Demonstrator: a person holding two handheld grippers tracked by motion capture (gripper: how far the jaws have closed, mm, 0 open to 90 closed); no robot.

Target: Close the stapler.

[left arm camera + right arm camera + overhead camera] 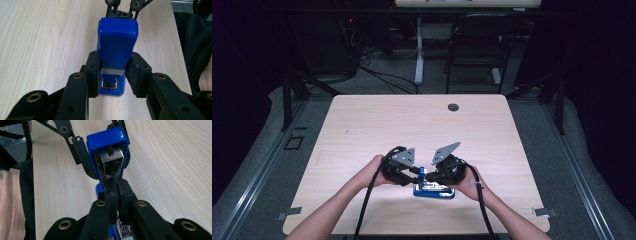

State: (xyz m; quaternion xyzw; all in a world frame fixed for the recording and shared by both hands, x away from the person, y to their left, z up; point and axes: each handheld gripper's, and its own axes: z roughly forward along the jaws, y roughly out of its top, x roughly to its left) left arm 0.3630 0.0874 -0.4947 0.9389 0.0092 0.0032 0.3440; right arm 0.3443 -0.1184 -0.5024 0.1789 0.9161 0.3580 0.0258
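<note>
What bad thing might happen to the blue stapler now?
The left hand-held gripper clamps the blue stapler's raised top, while the right hand-held gripper pinches a thin part inside it. That thin part may slip free, or the top may snap down. The base could also skid on the smooth table.

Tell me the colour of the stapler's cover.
Blue: the stapler cover shows best in the left gripper view.

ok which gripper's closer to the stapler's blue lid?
Left. The left gripper clamps the blue lid by its sides; the right gripper is pinched shut lower down, at the metal magazine under the lid.
</note>
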